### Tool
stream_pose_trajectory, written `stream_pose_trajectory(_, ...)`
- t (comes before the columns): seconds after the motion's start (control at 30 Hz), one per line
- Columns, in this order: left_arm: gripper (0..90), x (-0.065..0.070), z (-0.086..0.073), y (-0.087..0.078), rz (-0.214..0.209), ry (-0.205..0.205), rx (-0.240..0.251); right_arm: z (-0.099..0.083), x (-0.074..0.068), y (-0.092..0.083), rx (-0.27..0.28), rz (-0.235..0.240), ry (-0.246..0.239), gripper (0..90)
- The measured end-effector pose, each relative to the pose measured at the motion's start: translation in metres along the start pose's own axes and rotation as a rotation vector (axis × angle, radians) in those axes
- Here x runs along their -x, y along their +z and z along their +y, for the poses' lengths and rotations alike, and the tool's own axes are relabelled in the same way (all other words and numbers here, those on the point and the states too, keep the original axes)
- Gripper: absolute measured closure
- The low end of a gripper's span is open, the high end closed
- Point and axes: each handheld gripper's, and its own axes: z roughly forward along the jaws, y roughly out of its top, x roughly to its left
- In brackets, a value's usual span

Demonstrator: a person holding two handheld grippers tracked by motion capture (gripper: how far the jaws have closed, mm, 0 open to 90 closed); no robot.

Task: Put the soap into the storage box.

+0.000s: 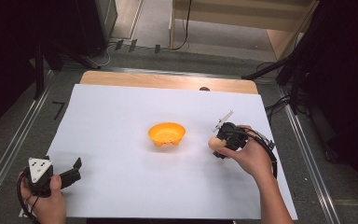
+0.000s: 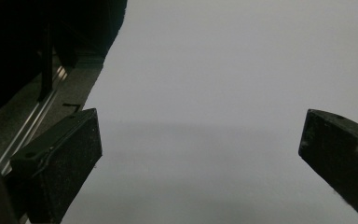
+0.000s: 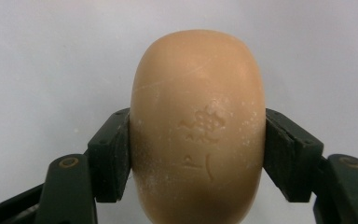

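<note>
Seen from the high view, a person works at a surface [image 1: 121,186] covered in white, 1 tool in each hand. The right tool [image 1: 216,143], toward the right edge and about halfway back, is clamped on a tan, egg-shaped bar of soap [image 1: 213,143], with the right hand [image 1: 248,156] wrapped around its body. An orange bowl [image 1: 167,134] sits near the middle of the surface, just to the left of the soap and apart from it. The left tool [image 1: 77,169] lies low near the front left corner, its jaws spread with nothing between them, a grey three-cornered plate [image 1: 39,168] on top and the left hand [image 1: 44,196] behind it. In the left gripper view, the 2 black jaws stand wide apart over bare white surface, and a metal rail [image 2: 32,130] runs along the surface's edge at the left of the picture. In the right gripper view, both black pads [image 3: 109,156] press flat against the long sides of the soap, which rises upright between them; a faint stamped mark [image 3: 204,128] shows on its face, with the white surface behind.
</note>
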Motion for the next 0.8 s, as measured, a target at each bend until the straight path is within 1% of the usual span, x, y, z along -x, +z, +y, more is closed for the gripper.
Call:
stream_pose_trajectory(0.03,0.0,0.000,0.000,0.000,0.000,0.000,0.001,0.001,0.000,0.000,0.012,0.006,-0.013,33.1)
stream_pose_trajectory(0.07,0.0,0.000,0.000,0.000,0.000,0.000,0.001,0.003,0.000,-0.001,0.025,0.023,-0.026,33.0)
stream_pose_trajectory(0.13,0.0,0.000,0.000,0.000,0.001,0.000,0.001,0.006,0.001,-0.002,0.044,0.043,-0.046,33.1)
stream_pose_trajectory(0.27,0.0,0.000,0.000,0.000,0.000,0.000,0.000,0.013,0.001,-0.003,0.034,0.040,-0.102,33.0)
stream_pose_trajectory(0.3,0.0,0.000,0.000,0.000,0.000,0.000,0.000,0.016,0.002,-0.005,0.038,0.053,-0.118,33.0)
stream_pose_trajectory(0.33,0.0,0.000,0.000,0.000,-0.001,-0.001,0.000,0.016,0.002,-0.005,0.038,0.053,-0.118,33.0)
stream_pose_trajectory(0.4,0.0,0.000,0.000,0.000,-0.001,-0.001,-0.001,0.021,0.004,-0.007,0.043,0.067,-0.139,33.0)
stream_pose_trajectory(0.47,0.0,0.000,0.000,0.000,0.000,-0.001,-0.001,0.022,0.004,-0.007,0.038,0.067,-0.144,33.1)
stream_pose_trajectory(0.53,0.0,0.000,0.000,0.000,0.000,-0.001,-0.002,0.026,0.005,-0.009,0.040,0.068,-0.168,33.0)
stream_pose_trajectory(0.57,0.0,0.000,0.000,0.000,0.001,-0.001,-0.001,0.027,0.004,-0.009,0.037,0.069,-0.171,33.0)
stream_pose_trajectory(0.63,0.0,0.000,0.000,0.000,0.000,-0.002,-0.001,0.031,0.005,-0.010,0.049,0.074,-0.196,33.1)
stream_pose_trajectory(0.7,0.0,0.000,0.000,0.000,0.001,-0.001,-0.002,0.035,0.004,-0.011,0.049,0.070,-0.204,33.1)
stream_pose_trajectory(0.8,0.0,0.000,0.000,0.000,0.002,-0.002,-0.001,0.042,0.002,-0.012,0.057,0.083,-0.227,33.1)
